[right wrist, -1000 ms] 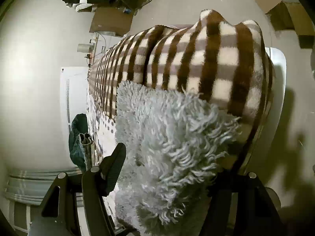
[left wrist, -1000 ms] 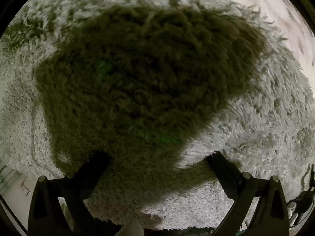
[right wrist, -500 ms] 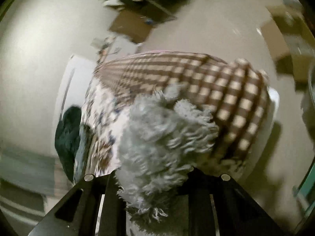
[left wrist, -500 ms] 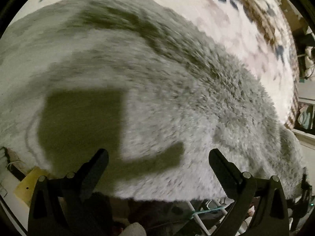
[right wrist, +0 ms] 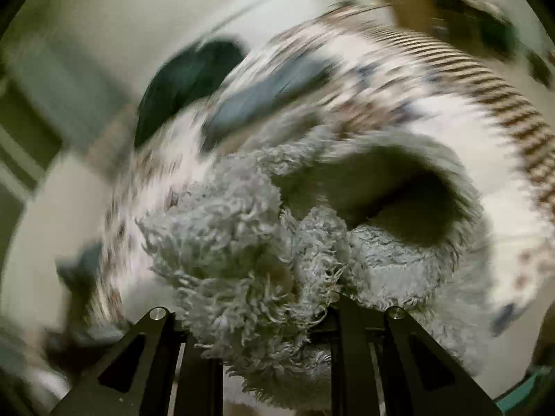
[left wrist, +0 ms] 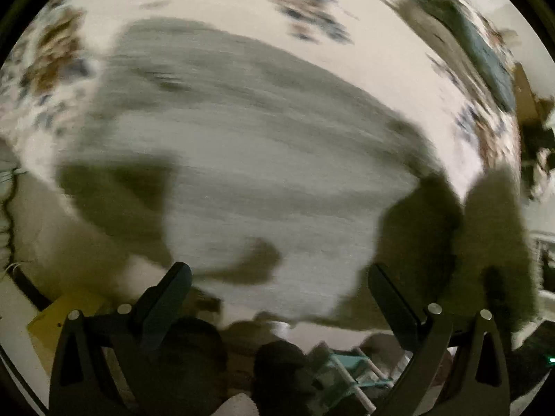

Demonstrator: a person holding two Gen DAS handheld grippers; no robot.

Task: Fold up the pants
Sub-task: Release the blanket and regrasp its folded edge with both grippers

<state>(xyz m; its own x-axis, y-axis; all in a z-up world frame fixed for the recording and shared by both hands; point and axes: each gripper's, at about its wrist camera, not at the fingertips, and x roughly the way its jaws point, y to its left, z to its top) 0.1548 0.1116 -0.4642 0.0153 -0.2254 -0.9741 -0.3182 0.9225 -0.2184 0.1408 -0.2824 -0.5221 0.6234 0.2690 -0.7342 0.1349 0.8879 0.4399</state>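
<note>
The fluffy grey pants (left wrist: 260,173) lie spread on a floral bed sheet (left wrist: 381,52), blurred by motion in the left wrist view. My left gripper (left wrist: 277,270) hangs open above their near edge, with nothing between its fingers. In the right wrist view a bunched end of the pants (right wrist: 242,242) is pinched between the fingers of my right gripper (right wrist: 270,315). From there the cloth runs away and curls into an open fold (right wrist: 399,201) over the bed. The right fingertips are buried in the pile.
A blue garment (right wrist: 263,93) and a dark green one (right wrist: 184,79) lie at the bed's far side. A brown checked blanket (right wrist: 503,97) covers the right end. Below the bed edge are a yellow piece (left wrist: 62,312) and a teal rack (left wrist: 353,364).
My right gripper closed on the pants' end, then rose and rolled with it. My left gripper lifted off the pants and drew back, still open, so more of the bed shows.
</note>
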